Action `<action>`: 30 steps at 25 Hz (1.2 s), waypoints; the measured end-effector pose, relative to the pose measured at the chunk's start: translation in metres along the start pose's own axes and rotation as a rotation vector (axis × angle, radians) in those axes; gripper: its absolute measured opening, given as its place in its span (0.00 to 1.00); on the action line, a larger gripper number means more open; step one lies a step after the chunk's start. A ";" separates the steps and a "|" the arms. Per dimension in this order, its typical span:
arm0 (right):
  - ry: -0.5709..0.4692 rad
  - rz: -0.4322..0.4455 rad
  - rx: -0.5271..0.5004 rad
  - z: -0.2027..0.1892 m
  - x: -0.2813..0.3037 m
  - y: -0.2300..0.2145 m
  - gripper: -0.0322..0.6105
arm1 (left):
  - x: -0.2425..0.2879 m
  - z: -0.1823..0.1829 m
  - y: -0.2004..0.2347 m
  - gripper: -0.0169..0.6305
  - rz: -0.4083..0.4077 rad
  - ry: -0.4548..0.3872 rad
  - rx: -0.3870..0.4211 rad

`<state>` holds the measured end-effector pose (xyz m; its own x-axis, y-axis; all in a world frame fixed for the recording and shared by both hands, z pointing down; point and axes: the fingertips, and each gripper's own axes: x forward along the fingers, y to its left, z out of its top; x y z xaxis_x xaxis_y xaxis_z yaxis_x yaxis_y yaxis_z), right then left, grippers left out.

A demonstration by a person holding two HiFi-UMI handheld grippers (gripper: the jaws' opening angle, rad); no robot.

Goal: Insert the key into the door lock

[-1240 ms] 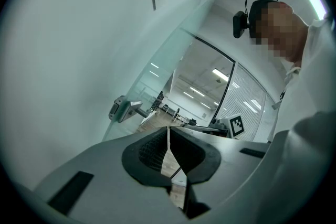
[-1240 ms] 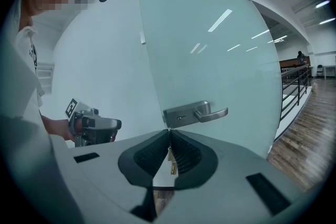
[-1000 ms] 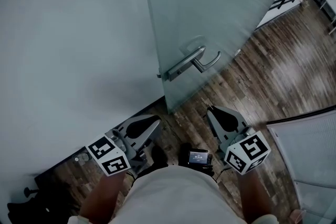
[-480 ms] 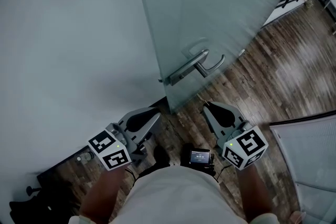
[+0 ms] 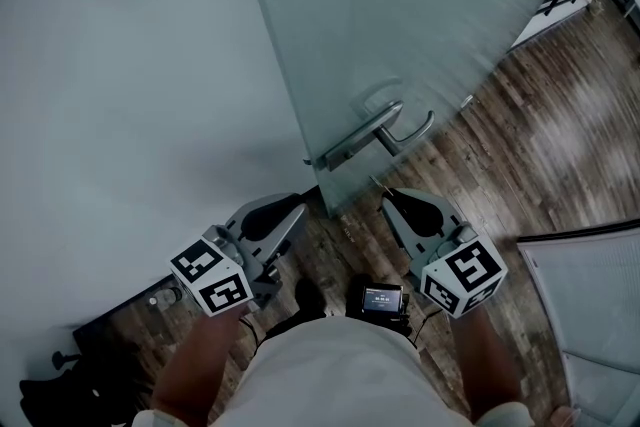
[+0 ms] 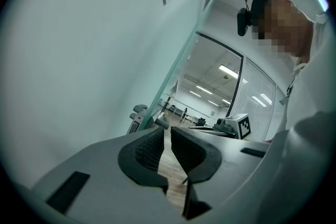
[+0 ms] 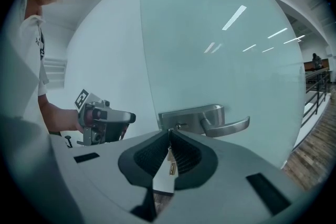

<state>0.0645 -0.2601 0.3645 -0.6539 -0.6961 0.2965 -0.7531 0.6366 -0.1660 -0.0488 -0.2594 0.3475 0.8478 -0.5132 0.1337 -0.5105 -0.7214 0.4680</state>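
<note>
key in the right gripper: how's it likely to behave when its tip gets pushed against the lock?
The key looks thin, small and metallic, so it is probably stiff and light. The right gripper pinches only its flat faces, so it may pivot or slide back between the pads if the tip misses the lock.

The door (image 5: 430, 25) is frosted glass, smooth, with a soft sheen that catches streaks of light. Its handle (image 7: 227, 126) and lock plate (image 7: 190, 115) are brushed silvery metal, satin rather than mirror-bright. The wall (image 5: 130, 65) beside the door looks matt and evenly painted. The floor (image 5: 560, 135) is dark wood-look planks with streaky grain and a slight gloss. The right gripper (image 7: 169, 135) has a matt grey plastic shell. Its fingers (image 7: 150, 153) carry black ribbed rubbery pads, which pinch a small brass-coloured metal key (image 7: 171, 163).
</note>
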 end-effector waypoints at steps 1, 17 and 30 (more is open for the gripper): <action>0.001 0.002 -0.001 0.000 0.002 -0.001 0.10 | 0.001 0.000 0.002 0.08 0.003 0.003 -0.001; 0.022 0.052 -0.071 0.004 0.031 -0.007 0.10 | 0.029 0.014 0.021 0.23 0.020 0.027 0.046; 0.022 0.070 -0.080 0.003 0.039 -0.006 0.10 | 0.040 0.025 0.027 0.23 0.024 0.027 0.051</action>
<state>0.0434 -0.2918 0.3745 -0.7026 -0.6417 0.3075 -0.6965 0.7088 -0.1120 -0.0320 -0.3106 0.3440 0.8387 -0.5180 0.1682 -0.5364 -0.7322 0.4197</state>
